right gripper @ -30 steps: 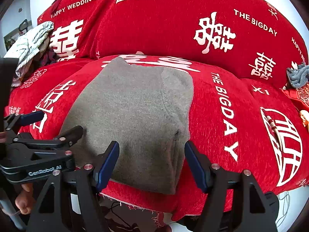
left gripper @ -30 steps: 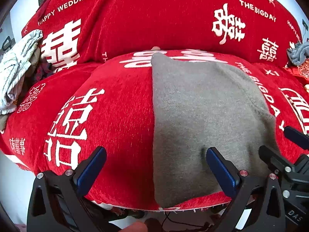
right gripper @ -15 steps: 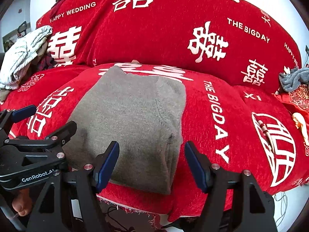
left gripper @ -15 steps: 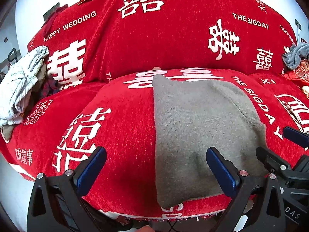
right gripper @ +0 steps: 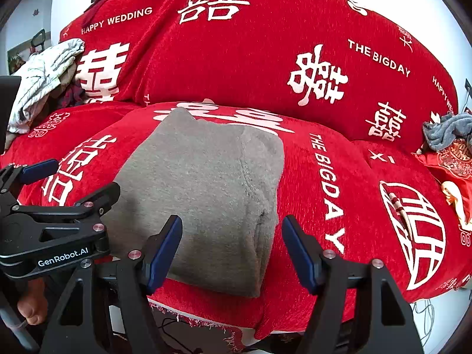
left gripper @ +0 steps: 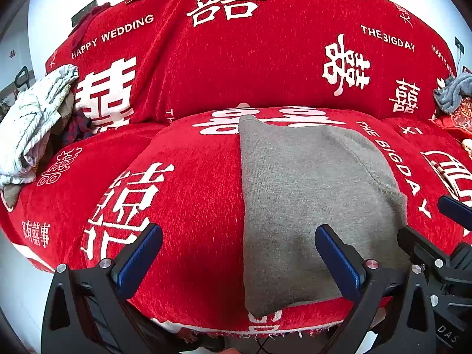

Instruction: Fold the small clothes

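Note:
A folded grey knit garment [left gripper: 306,200] [right gripper: 203,194] lies flat on the red sofa seat [left gripper: 183,194] [right gripper: 318,236], its near edge at the seat's front. My left gripper [left gripper: 239,242] hovers open in front of the garment's left edge, nothing between its blue pads. To the right, my right gripper [right gripper: 231,236] is open before the garment's right front corner, not touching it. Each gripper shows in the other's view: the right one [left gripper: 424,221] at the right border, the left one [right gripper: 67,177] at the left border.
A crumpled white and grey cloth heap [left gripper: 32,124] [right gripper: 44,79] sits on the sofa's left end. A grey-blue cloth [left gripper: 454,91] [right gripper: 445,129] and red packets [right gripper: 454,159] lie at the right end. The red backrest [left gripper: 250,67] rises behind. A hand [right gripper: 32,309] holds the left gripper.
Both views have tipped upward a little, so the sofa and garment sit lower in frame and slightly farther off. Both grippers stay open; the garment has not moved.

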Tool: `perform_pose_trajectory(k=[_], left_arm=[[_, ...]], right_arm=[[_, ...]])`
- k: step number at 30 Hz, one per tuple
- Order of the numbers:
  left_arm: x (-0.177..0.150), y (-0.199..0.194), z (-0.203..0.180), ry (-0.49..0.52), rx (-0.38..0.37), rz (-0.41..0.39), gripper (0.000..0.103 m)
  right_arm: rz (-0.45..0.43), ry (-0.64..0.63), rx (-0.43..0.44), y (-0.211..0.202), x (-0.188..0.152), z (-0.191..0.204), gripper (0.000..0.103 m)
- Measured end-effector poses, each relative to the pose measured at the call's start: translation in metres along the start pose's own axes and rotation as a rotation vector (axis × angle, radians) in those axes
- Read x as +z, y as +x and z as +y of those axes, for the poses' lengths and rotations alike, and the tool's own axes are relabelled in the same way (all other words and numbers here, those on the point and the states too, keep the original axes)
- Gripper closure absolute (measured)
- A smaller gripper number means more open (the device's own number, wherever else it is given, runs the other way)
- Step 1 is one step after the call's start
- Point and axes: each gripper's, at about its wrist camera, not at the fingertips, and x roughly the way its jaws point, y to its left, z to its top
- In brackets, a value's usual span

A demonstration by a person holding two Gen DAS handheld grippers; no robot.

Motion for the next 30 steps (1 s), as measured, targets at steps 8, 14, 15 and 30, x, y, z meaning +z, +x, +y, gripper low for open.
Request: perform_pose_trajectory(k=[8,14,15,30], left_arm=[[0.002,-0.005,0.003,-0.010,-0.012,-0.014,0.000],[0.002,-0.005,0.004,-0.014,-0.017,-0.014,0.000],[0.002,-0.005,0.004,-0.015,-0.019,-0.014,0.000],[0.000,-0.002,0.008,-0.034,-0.026,-0.001,0.000]], right_arm=[[-0.010,-0.019,-0.009,-0.007,0.003,0.004,0.030],[-0.014,-0.031,-0.014,-0.009,0.003,0.008,0.030],[-0.014,-0.033,-0.014,-0.009,0.003,0.009,0.030],[-0.011,-0.035,-0.016,-0.008,0.002,0.012,0.030]])
